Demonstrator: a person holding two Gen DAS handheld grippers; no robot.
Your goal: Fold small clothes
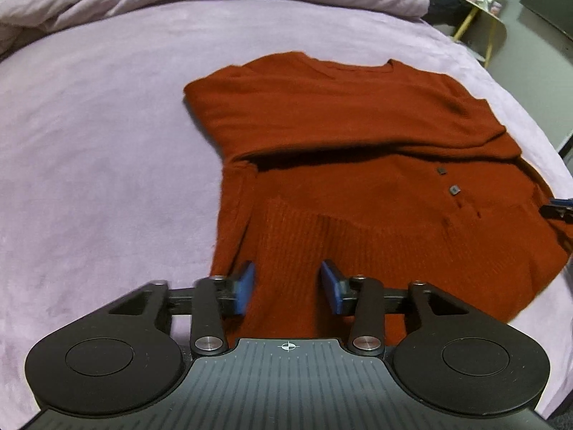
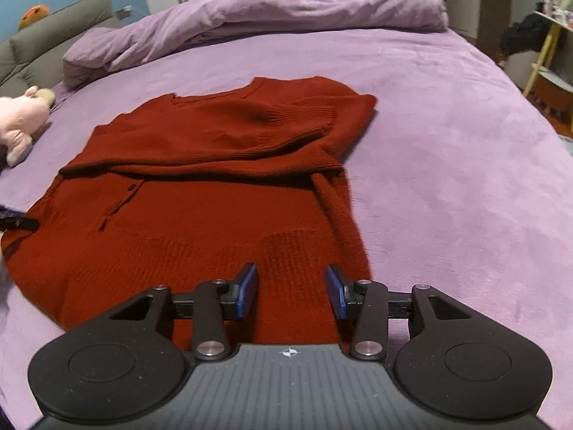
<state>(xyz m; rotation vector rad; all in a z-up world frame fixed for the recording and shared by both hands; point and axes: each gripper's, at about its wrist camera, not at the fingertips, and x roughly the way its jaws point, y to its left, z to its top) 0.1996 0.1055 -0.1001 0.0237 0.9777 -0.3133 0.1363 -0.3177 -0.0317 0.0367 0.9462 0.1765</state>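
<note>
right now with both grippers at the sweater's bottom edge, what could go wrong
1. Both the left gripper and the right gripper stand open over the ribbed hem of the sweater; closing too shallow may catch only the top layer.
2. The sleeves lie loosely folded across the chest and could slide off when the hem lifts.

Sweater [image 1: 358, 150]: rust red throughout, with a ribbed band at the hem just ahead of the left claw [image 1: 287, 288] and the right claw [image 2: 292, 290]. Ribbed cuff [image 2: 286, 114] farther ahead of the right claw. Two small dark grey squares [image 1: 447, 181] ahead and right of the left claw. Bedcover [image 2: 447, 143]: plain lilac. Claw pads [image 1: 245, 286]: blue; claw bodies: black. Plush toy [image 2: 19, 122], far left of the right claw: pale pink.
</note>
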